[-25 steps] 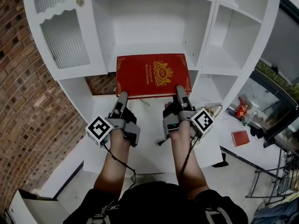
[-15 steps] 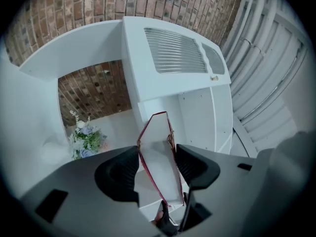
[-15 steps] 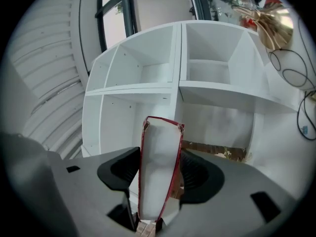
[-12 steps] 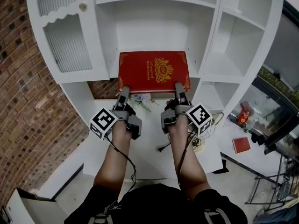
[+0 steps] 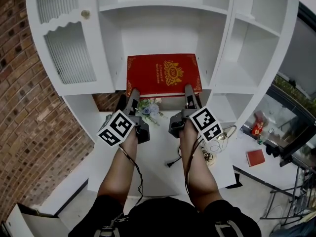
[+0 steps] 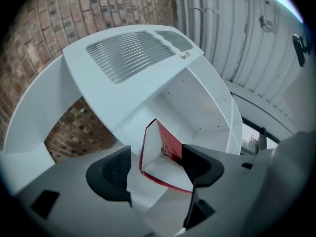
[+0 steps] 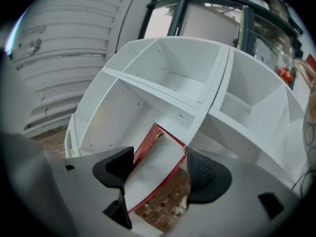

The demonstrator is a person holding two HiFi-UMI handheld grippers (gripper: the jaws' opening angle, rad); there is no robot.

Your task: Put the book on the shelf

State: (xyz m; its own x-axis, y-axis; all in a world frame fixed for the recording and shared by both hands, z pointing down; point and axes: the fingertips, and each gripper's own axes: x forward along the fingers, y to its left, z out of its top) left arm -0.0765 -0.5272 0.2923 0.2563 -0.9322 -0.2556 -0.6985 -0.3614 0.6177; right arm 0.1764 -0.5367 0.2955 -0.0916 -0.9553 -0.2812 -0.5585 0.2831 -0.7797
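Note:
The red book (image 5: 163, 73) with a gold crest lies flat in the middle bay of the white shelf (image 5: 158, 43), its near edge just over the shelf's front lip. My left gripper (image 5: 132, 94) is at the book's near left corner and my right gripper (image 5: 188, 90) at its near right corner. Both pairs of jaws have just been opening. In the left gripper view the book's corner (image 6: 165, 159) sits inside the left gripper (image 6: 155, 169), clear of the left-hand pad. In the right gripper view the book (image 7: 158, 162) lies loosely within the right gripper (image 7: 160, 172).
A ribbed cabinet door (image 5: 69, 51) closes the bay on the left, and open bays (image 5: 242, 53) stand on the right. Below the shelf are a small bunch of flowers (image 5: 148, 107), a white table (image 5: 158, 152) and a brick wall (image 5: 29, 98). A small red book (image 5: 255, 158) lies at the lower right.
Both grippers have risen toward the shelf and rolled, so their marker cubes face up more. The book has slid deeper into the bay, and both pairs of jaws have spread.

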